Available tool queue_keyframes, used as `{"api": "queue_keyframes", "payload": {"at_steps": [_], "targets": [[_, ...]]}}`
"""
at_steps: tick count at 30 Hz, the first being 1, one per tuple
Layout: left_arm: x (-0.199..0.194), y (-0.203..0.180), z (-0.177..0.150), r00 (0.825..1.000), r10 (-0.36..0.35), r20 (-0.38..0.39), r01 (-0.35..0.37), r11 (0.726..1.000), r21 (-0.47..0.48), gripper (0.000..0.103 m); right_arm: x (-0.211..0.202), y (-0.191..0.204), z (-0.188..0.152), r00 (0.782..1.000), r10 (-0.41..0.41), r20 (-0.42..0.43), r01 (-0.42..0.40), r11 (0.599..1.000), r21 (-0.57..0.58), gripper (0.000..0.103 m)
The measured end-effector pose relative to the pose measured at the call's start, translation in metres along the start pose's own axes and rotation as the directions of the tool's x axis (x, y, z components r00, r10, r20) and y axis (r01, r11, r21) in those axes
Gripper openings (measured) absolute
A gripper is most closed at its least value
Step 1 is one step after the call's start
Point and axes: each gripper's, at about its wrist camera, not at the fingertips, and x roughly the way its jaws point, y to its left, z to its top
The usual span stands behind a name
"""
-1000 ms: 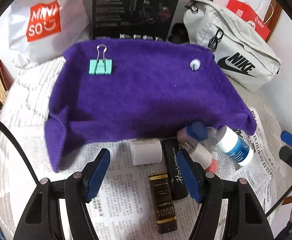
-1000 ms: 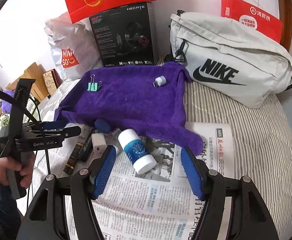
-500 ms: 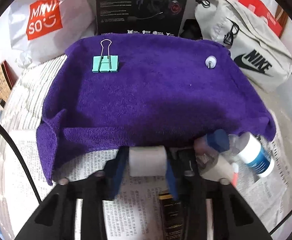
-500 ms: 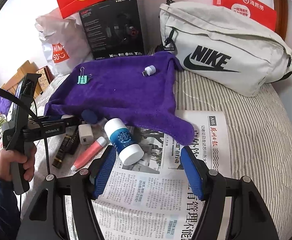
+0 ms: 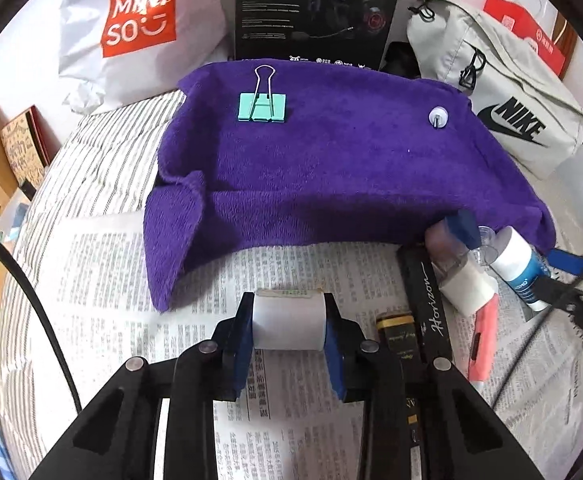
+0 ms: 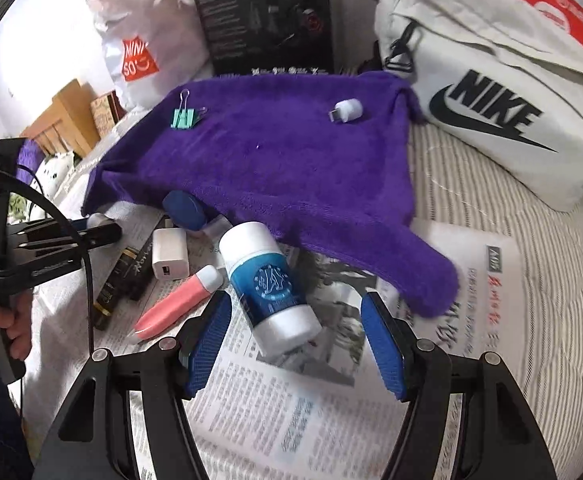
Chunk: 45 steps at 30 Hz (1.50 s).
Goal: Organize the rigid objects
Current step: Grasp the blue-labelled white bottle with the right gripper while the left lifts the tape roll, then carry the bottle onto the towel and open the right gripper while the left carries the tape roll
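Note:
My left gripper (image 5: 289, 330) is shut on a small white cylinder (image 5: 288, 325), held just above the newspaper in front of the purple towel (image 5: 331, 176). A teal binder clip (image 5: 262, 106) and a small white adapter (image 5: 437, 116) lie on the towel. My right gripper (image 6: 295, 344) is open, its blue pads on either side of a blue-and-white bottle (image 6: 269, 286) lying on the newspaper. Beside the bottle lie a pink tube (image 6: 175, 304), a white charger cube (image 6: 170, 253), black slim boxes (image 6: 121, 280) and a blue-capped item (image 6: 183, 210) under the towel's edge.
A grey Nike bag (image 6: 491, 100) lies at the right. A black box (image 5: 315, 8) and a white Miniso bag (image 5: 139, 28) stand behind the towel. Newspaper (image 6: 283, 408) covers the striped bed in front. The other gripper and the hand holding it show at the left of the right wrist view (image 6: 31, 256).
My left gripper closed on the white cylinder and drew it back and left, away from the towel's edge. My right gripper moved forward until its open pads flank the blue-and-white bottle.

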Motion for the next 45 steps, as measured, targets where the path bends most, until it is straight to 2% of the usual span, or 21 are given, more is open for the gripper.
{"api": "queue_keyframes", "payload": {"at_steps": [8, 10, 11, 12, 13, 16, 18, 21, 31, 38, 45], "targets": [[-0.003, -0.002, -0.005, 1.000, 0.008, 0.008, -0.008, 1.000, 0.009, 0.030, 0.022, 0.008, 0.004, 1.000, -0.005, -0.021, 0.004, 0.999, -0.050, 0.067], [-0.003, -0.003, -0.006, 1.000, 0.012, 0.011, -0.012, 1.000, 0.007, 0.030, 0.025, 0.010, 0.003, 1.000, 0.002, -0.015, -0.003, 0.998, -0.059, 0.061], [-0.002, -0.004, -0.006, 1.000, 0.015, 0.012, -0.015, 1.000, 0.009, 0.030, 0.026, 0.012, 0.003, 1.000, 0.002, -0.010, -0.003, 0.998, -0.067, 0.056], [-0.002, -0.004, -0.006, 1.000, 0.017, 0.012, -0.018, 1.000, 0.011, 0.030, 0.024, 0.014, 0.002, 1.000, -0.005, -0.007, 0.004, 0.997, -0.075, 0.046], [-0.002, -0.005, -0.005, 1.000, 0.018, 0.013, -0.019, 1.000, 0.013, 0.030, 0.023, 0.014, 0.001, 1.000, -0.010, -0.008, 0.009, 0.998, -0.070, 0.044], [-0.002, -0.004, -0.006, 1.000, 0.009, 0.013, -0.009, 1.000, 0.009, 0.030, 0.013, 0.001, -0.006, 1.000, -0.021, -0.023, 0.022, 0.999, 0.041, 0.040], [-0.003, -0.002, -0.007, 1.000, -0.002, 0.015, 0.002, 1.000, -0.004, 0.030, 0.008, -0.003, -0.012, 0.999, 0.001, -0.039, 0.002, 0.997, 0.074, 0.038], [-0.003, -0.002, -0.009, 1.000, 0.002, 0.022, -0.002, 1.000, -0.002, 0.030, 0.006, 0.002, -0.017, 0.999, 0.006, -0.054, -0.002, 0.998, 0.058, 0.038], [-0.005, -0.008, -0.013, 0.999, 0.024, 0.028, -0.025, 1.000, 0.015, 0.030, 0.012, 0.017, -0.014, 0.995, -0.081, -0.051, 0.079, 0.996, -0.034, 0.036], [-0.005, -0.007, -0.014, 0.999, 0.012, 0.041, -0.013, 1.000, 0.012, 0.030, 0.013, 0.014, -0.015, 0.998, -0.057, -0.013, 0.057, 0.998, -0.004, 0.036], [-0.012, 0.001, -0.015, 0.999, -0.024, 0.035, 0.024, 1.000, -0.006, 0.029, -0.009, 0.006, -0.015, 0.999, -0.026, 0.029, 0.025, 0.999, 0.024, 0.036]]}}
